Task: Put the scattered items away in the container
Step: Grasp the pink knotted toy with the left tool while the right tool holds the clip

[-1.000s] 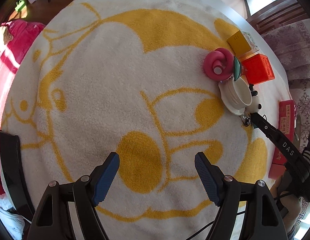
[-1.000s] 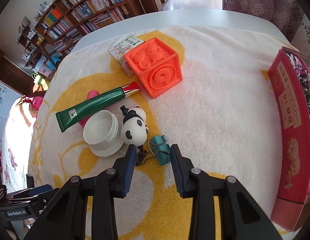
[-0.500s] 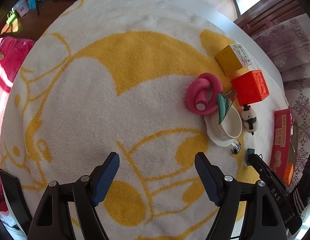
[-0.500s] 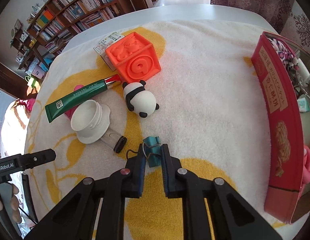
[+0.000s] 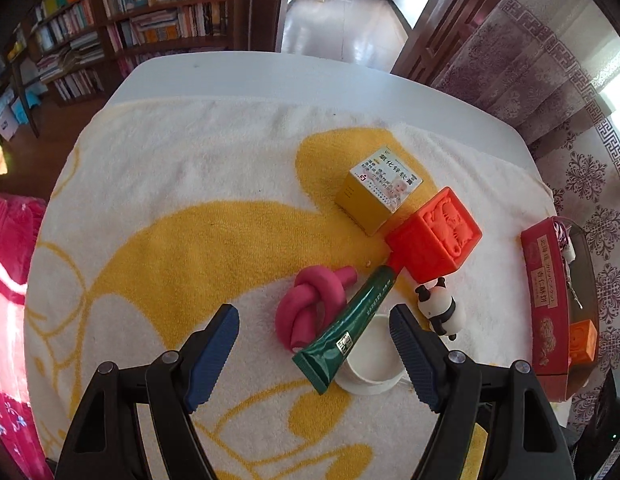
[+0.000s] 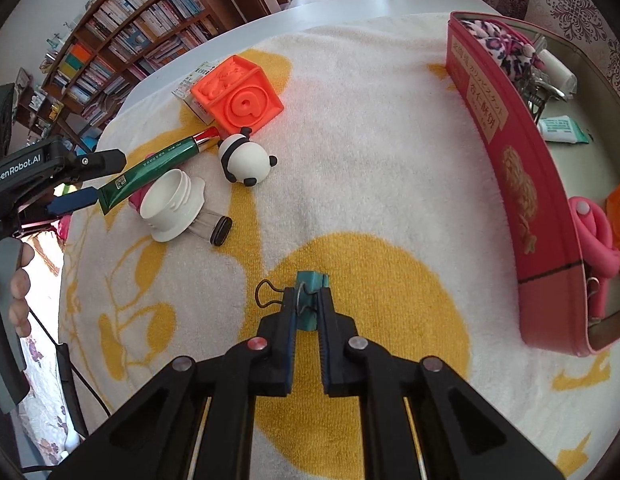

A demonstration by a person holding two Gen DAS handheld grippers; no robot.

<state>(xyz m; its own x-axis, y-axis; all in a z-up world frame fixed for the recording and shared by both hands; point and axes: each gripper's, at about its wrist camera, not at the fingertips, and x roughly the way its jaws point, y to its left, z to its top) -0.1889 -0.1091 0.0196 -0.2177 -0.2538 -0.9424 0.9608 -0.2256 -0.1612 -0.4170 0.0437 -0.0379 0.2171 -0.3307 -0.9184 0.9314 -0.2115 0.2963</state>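
Observation:
My right gripper [image 6: 307, 303] is shut on a teal binder clip [image 6: 310, 286] and holds it above the towel, left of the red tin [image 6: 510, 160]. My left gripper [image 5: 313, 342] is open, just in front of a green tube [image 5: 352, 322] that lies over a white cup [image 5: 370, 376] and a pink knotted toy [image 5: 310, 308]. Beyond these stand an orange cube [image 5: 434, 236], a yellow box [image 5: 376, 192] and a panda figure [image 5: 440, 306]. The same pile shows in the right wrist view around the panda figure [image 6: 244, 156].
The red tin [image 5: 546, 296] stands at the towel's right edge and holds a pink toy [image 6: 594, 236], a small tube [image 6: 562, 130], patterned cloth and other bits. A small black-capped bottle [image 6: 214, 228] lies by the cup. Bookshelves stand beyond the table.
My right gripper has closed on the binder clip and lifted it back, towards the tin. My left gripper has swung to face the pile and come close to the green tube.

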